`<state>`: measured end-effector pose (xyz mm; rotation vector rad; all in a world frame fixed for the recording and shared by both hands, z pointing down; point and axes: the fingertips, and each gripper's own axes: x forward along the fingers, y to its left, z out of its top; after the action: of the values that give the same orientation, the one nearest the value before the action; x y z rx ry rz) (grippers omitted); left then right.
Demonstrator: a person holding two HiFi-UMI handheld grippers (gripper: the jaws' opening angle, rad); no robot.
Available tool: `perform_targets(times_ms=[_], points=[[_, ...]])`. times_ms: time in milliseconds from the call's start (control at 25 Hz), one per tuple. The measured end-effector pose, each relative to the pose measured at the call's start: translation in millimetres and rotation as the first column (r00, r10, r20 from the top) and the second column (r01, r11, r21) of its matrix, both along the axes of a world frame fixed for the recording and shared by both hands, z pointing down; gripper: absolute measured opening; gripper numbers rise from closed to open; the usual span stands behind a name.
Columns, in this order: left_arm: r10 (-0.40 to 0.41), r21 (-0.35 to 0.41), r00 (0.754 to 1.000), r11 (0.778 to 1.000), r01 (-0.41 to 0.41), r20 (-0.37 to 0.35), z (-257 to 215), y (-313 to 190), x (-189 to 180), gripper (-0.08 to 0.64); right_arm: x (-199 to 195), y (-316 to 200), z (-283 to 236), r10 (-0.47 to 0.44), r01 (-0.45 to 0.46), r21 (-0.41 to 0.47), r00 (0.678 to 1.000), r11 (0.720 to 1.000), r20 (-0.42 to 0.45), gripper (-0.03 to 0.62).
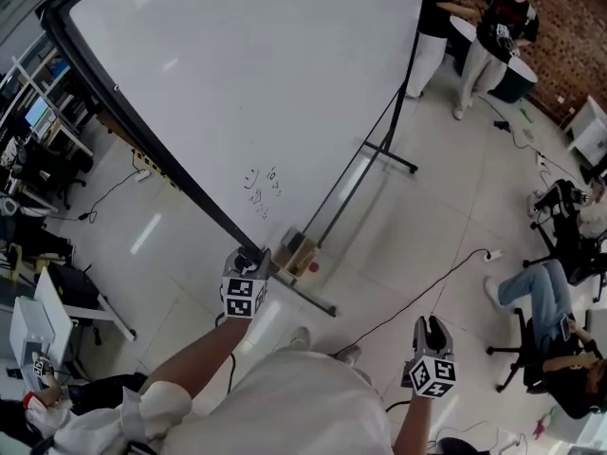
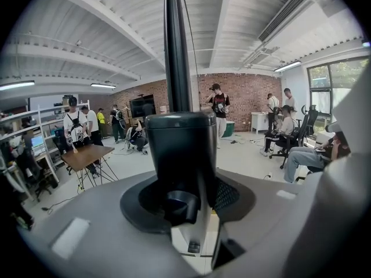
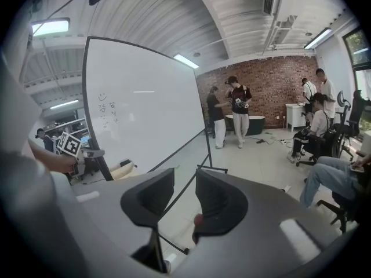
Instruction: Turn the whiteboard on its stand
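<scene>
The big whiteboard stands on a black wheeled stand and fills the upper head view; small scribbles mark its lower part. My left gripper is at the board's near lower corner, jaws shut on its black frame edge, which rises straight up between them in the left gripper view. My right gripper hangs in the air to the right, apart from the board, open with nothing between its fingers. The right gripper view shows the board and the left gripper at its edge.
A wooden box sits on the stand's base bar. A cable crosses the floor to a power strip. People stand at the back right; one sits in a chair. Desks and shelves line the left.
</scene>
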<state>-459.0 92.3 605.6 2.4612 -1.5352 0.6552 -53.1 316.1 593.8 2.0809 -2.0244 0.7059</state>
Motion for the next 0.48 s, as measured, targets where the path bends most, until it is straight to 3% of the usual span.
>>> perform_targets(times_ms=[480], points=[[-0.057,-0.045,0.998,0.997,0.059,0.028,-1,32,-17,0.192,21,13,4,-0.023,0.023,0.016,0.999,1.000,0.036,0.123]])
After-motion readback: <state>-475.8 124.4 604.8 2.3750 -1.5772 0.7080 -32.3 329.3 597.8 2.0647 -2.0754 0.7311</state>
